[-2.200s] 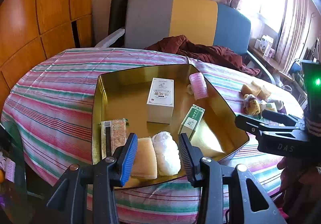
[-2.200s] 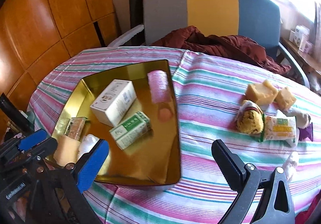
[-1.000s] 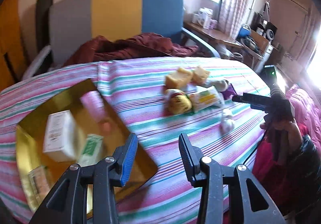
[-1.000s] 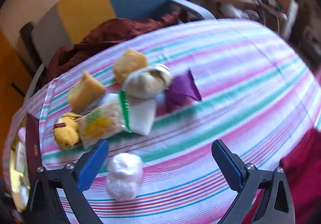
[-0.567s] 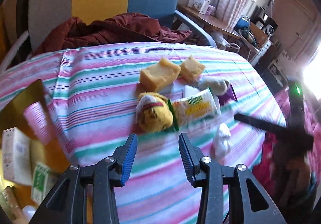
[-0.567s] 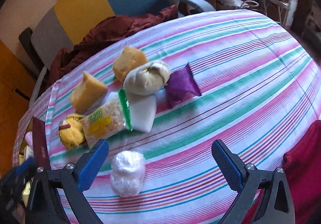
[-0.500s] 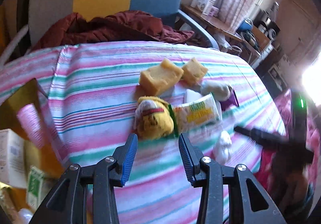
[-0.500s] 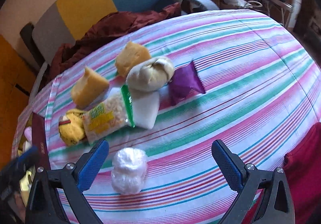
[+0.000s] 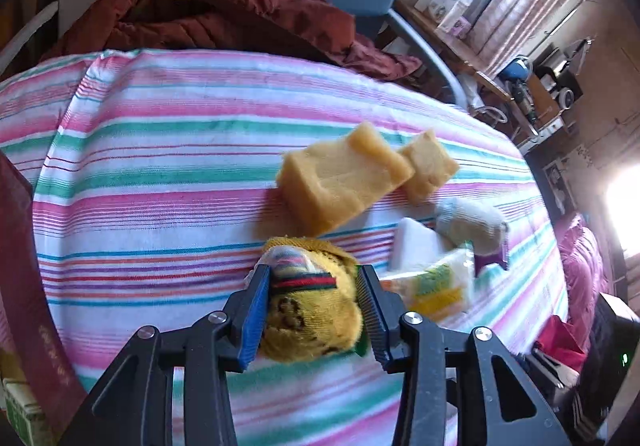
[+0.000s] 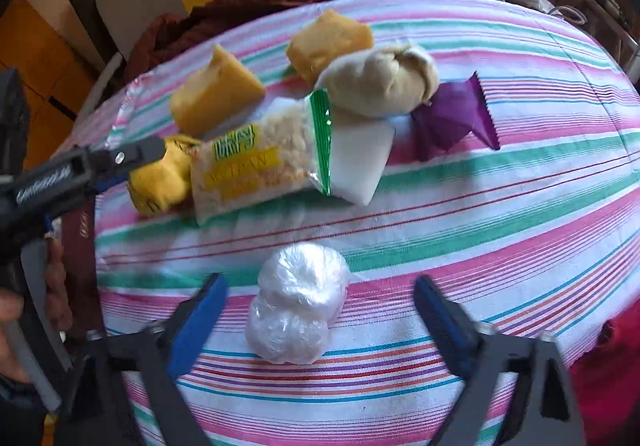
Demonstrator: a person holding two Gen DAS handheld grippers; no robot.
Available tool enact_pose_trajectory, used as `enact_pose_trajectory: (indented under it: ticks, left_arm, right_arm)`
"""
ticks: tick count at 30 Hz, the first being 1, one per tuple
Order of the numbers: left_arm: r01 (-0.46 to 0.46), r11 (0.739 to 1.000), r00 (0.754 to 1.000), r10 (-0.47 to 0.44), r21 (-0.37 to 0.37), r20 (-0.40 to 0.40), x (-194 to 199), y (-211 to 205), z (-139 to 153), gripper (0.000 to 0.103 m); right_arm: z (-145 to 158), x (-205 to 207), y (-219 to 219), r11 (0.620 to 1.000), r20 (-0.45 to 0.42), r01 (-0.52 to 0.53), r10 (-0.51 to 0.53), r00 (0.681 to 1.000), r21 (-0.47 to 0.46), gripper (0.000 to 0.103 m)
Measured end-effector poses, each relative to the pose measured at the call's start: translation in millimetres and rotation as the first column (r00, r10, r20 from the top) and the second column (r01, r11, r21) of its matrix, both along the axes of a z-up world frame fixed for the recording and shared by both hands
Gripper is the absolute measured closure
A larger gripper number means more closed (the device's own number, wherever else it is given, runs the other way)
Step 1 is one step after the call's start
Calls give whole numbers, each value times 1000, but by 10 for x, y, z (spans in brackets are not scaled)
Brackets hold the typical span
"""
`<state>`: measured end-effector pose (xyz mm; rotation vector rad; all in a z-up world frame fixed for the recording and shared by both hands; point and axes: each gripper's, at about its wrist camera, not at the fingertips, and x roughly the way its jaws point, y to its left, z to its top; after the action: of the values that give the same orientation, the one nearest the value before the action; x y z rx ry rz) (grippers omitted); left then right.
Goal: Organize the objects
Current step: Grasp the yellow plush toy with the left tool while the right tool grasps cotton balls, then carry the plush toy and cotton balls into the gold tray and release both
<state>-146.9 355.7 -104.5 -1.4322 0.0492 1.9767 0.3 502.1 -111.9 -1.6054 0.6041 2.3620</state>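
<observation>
A rolled yellow sock (image 9: 310, 310) with a red-and-green band lies on the striped tablecloth (image 9: 160, 174). My left gripper (image 9: 314, 312) points down over it, the sock filling the gap between the blue pads (image 9: 254, 320) without being squeezed. In the right wrist view the same sock (image 10: 160, 182) shows beside the left gripper's finger (image 10: 136, 154). My right gripper (image 10: 320, 322) straddles a white plastic-wrapped bundle (image 10: 298, 302). Its jaws are closing, and both pads still stand off from the bundle.
Beyond the sock lie two yellow sponge blocks (image 9: 340, 182), a beige sock roll (image 10: 380, 82), a snack packet (image 10: 256, 166), a white pad (image 10: 360, 162) and a purple sachet (image 10: 452, 118). The tray's dark red wall (image 9: 24, 286) is at the left. A chair with a maroon garment (image 9: 224, 18) stands behind.
My left gripper swung from the tray to the pile and came down over the yellow sock. My right gripper sank toward the white bundle and its jaws narrowed.
</observation>
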Motion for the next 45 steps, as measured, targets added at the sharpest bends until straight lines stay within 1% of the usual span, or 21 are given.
enact_pose_trajectory:
  ticks: [1, 2, 3, 4, 7, 12, 16, 20, 22, 26, 28, 32, 35, 39, 42, 45]
  left_arm:
    - [-1, 1000, 1000, 1, -18, 7, -25, 22, -52, 59]
    - [-5, 1000, 1000, 6, -23, 4, -40, 20, -80, 59]
    - [-8, 1000, 1000, 8, -17, 5, -53, 12, -104, 58]
    - [-8, 1000, 1000, 8, -7, 11, -68, -4, -127, 57]
    - [7, 1000, 1000, -7, 10, 2, -71, -22, -168, 56]
    - [42, 999, 998, -43, -20, -45, 0, 15, -152, 56]
    - [53, 998, 995, -57, -43, -83, 68, 11, -127, 61]
    - [39, 999, 993, -42, -34, -109, 172, -83, -104, 66]
    - [30, 999, 993, -33, -24, -116, 238, -150, -70, 69]
    - [38, 999, 992, -39, -7, -124, 391, -266, 10, 71]
    - [45, 999, 991, -44, 5, -127, 477, -317, 52, 71]
    - [61, 998, 983, -59, 6, -175, 657, -486, 178, 73]
    - [66, 998, 983, -61, 25, -175, 752, -597, 256, 74]
    - [68, 995, 980, -54, 66, -192, 894, -782, 438, 74]
    - [66, 994, 974, -46, 86, -220, 991, -958, 584, 74]
    - [47, 993, 975, -21, 112, -223, 1033, -1128, 694, 74]
  right_arm:
    - [-34, -15, -19, 1000, 18, -9, 8, 1000, 13, 44]
    - [-48, -27, -49, 999, 33, -18, 16, 999, 51, 52]
    - [-42, -31, -65, 997, 34, -21, 19, 999, 71, 56]
    - [-40, -34, -75, 996, 33, -27, 25, 999, 79, 66]
    - [-56, -47, -112, 994, 47, -50, 45, 998, 101, 66]
    - [-71, -63, -169, 987, 71, -90, 81, 994, 135, 65]
    - [-64, -78, -169, 987, 72, -93, 84, 994, 134, 65]
    - [-85, -61, -186, 985, 67, -96, 87, 994, 144, 66]
    - [-68, -62, -183, 987, 51, -91, 84, 995, 135, 67]
    - [56, -11, -204, 988, -10, -100, 102, 995, 118, 67]
    - [89, 0, -244, 987, -33, -117, 121, 992, 110, 67]
    - [177, 7, -387, 978, -88, -177, 187, 978, 106, 67]
    - [203, -29, -530, 969, -90, -219, 229, 969, 110, 67]
    - [184, 7, -576, 965, -87, -241, 250, 964, 105, 67]
    - [222, 20, -599, 964, -106, -247, 257, 961, 96, 67]
    - [262, 36, -688, 958, -130, -269, 280, 951, 95, 67]
